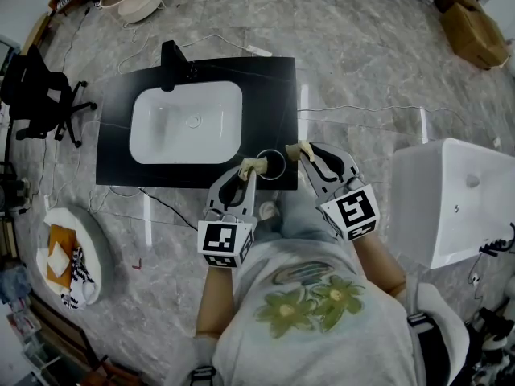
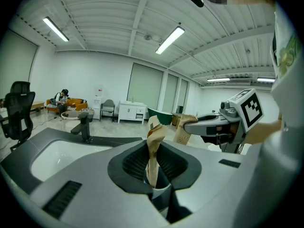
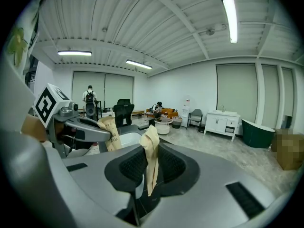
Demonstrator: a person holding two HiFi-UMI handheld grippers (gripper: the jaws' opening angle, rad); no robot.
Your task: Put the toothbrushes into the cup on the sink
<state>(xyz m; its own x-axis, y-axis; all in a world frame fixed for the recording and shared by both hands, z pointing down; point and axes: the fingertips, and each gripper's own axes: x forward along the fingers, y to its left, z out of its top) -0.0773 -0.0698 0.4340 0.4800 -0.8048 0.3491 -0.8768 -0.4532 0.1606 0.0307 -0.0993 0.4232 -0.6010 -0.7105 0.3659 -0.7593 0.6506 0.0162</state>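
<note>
Black sink surface (image 1: 113, 163) with cup (image 1: 273, 151) at near edge. Left gripper (image 1: 252, 167) fingers pinch a paper-wrapped toothbrush (image 2: 154, 146); right gripper (image 1: 304, 151) fingers pinch a second toothbrush (image 3: 151, 160).

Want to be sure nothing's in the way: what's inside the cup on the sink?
From the head view the cup shows only a dark inside, nothing in it. The wrapped toothbrush in the left gripper covers its left rim.
</note>
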